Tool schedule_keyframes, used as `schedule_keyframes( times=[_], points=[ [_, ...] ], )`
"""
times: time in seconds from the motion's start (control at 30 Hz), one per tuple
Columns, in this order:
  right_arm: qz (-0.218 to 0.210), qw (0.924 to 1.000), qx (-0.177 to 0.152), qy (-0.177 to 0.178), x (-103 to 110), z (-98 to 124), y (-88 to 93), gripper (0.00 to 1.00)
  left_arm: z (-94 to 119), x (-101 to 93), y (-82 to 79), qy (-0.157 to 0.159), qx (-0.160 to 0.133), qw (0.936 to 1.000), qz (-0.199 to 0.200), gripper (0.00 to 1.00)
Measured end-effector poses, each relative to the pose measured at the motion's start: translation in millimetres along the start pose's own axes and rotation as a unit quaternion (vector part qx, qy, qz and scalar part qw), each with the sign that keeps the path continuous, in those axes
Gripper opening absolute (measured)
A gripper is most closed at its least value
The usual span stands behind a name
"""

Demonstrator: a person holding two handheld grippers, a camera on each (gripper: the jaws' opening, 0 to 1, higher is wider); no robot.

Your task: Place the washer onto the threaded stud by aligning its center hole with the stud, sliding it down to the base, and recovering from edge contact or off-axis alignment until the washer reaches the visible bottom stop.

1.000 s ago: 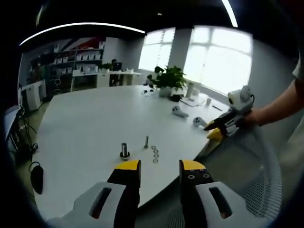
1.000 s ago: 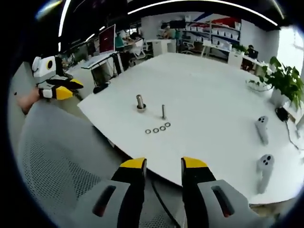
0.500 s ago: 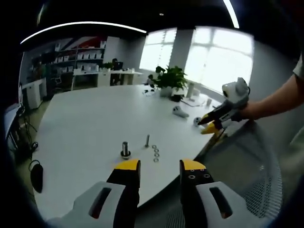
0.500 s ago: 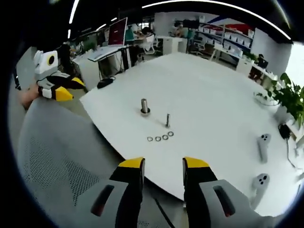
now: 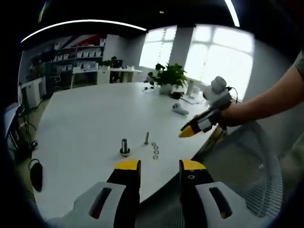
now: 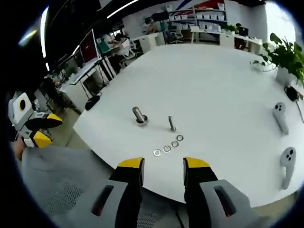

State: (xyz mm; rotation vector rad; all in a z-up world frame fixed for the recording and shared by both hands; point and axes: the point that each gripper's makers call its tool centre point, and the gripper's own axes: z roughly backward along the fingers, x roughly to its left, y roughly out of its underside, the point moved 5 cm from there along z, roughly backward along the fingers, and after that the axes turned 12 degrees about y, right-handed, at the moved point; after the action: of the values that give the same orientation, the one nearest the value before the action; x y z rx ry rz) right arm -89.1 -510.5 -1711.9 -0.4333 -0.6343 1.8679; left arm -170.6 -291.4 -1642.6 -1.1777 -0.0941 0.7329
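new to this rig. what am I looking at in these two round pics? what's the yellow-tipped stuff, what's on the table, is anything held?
No robot arm here: a person holds a two-jaw gripper in each hand, and a fisheye camera rides on each, looking forward along its jaws.

In the left gripper view, the yellow-tipped pair at the bottom is the left gripper. The right gripper comes in from the right, held in the person's hand, over the table edge. In the right gripper view, the bottom pair is that same right gripper, and the left gripper shows at the far left.

On the white table: a thicker bolt, a thin threaded stud standing upright, and a row of four washers beside them. Further off lie two white controllers and a potted plant.

Nothing is held; the jaws of both stand apart and empty.
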Motion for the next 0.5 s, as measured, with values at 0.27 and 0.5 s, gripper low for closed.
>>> schedule_keyframes(
  times=[0.27, 0.5],
  points=[
    [0.141, 0.9880, 0.058, -0.022, 31, -41, 11.9, 0.32, 2, 4.0, 1.6, -0.014, -0.002, 0.9998, 0.012, 0.29],
    [0.229, 0.9681, 0.093, -0.040, 48, -67, 19.0, 0.26, -3, -1.4, 5.1, -0.002, 0.024, 0.9997, -0.009, 0.27]
  ],
)
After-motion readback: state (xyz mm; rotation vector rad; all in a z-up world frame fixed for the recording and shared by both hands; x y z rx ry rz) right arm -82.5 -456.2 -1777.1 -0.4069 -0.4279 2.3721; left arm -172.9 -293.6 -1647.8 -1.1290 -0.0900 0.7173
